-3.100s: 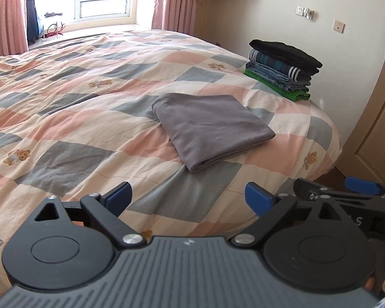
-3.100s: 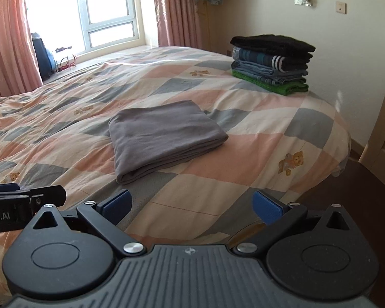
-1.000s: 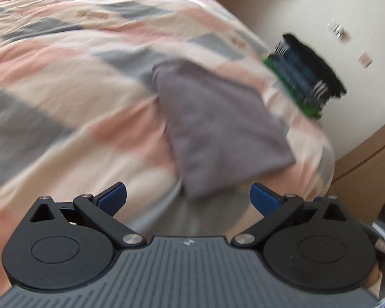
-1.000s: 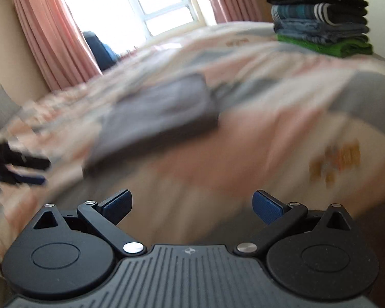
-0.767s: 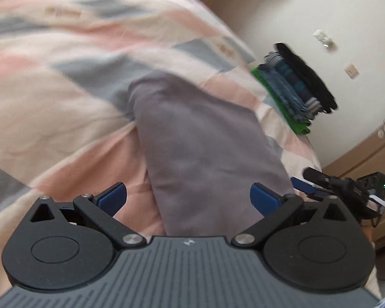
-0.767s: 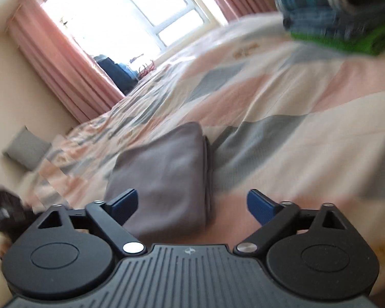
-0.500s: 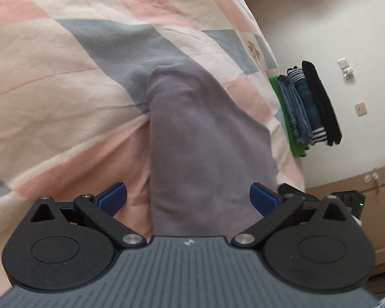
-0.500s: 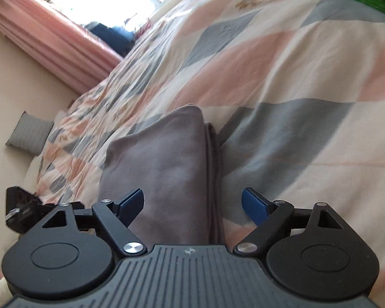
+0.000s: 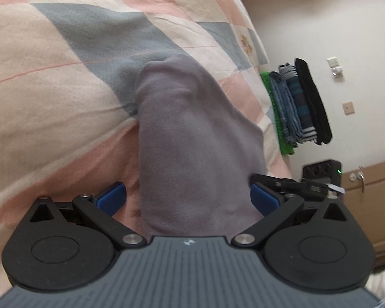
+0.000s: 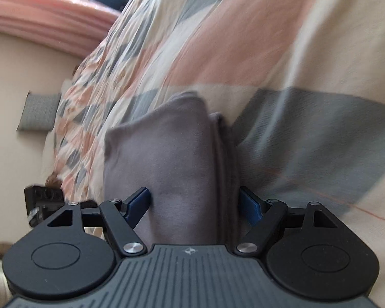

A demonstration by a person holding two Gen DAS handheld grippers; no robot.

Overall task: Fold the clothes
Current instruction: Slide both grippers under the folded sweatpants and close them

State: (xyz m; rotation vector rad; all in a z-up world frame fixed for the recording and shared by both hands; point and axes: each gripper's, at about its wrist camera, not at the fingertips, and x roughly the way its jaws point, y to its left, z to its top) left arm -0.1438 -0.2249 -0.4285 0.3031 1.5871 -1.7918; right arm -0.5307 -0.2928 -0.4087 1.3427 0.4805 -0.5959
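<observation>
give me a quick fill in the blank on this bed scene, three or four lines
1. The folded garment between both hand-held grippers is ____ in colour.
2. It lies on a checked ____.
3. The bottom item in the stack of folded clothes near the wall is ____.
4. The right hand-held gripper has its jaws ____ around the garment's edge.

Missing words: grey; quilt; green; closing

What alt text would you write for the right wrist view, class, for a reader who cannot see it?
The right gripper is closing around one end of a folded grey garment lying on a checked quilt, its blue pads either side of the cloth. The left gripper shows at the far left edge.
</observation>
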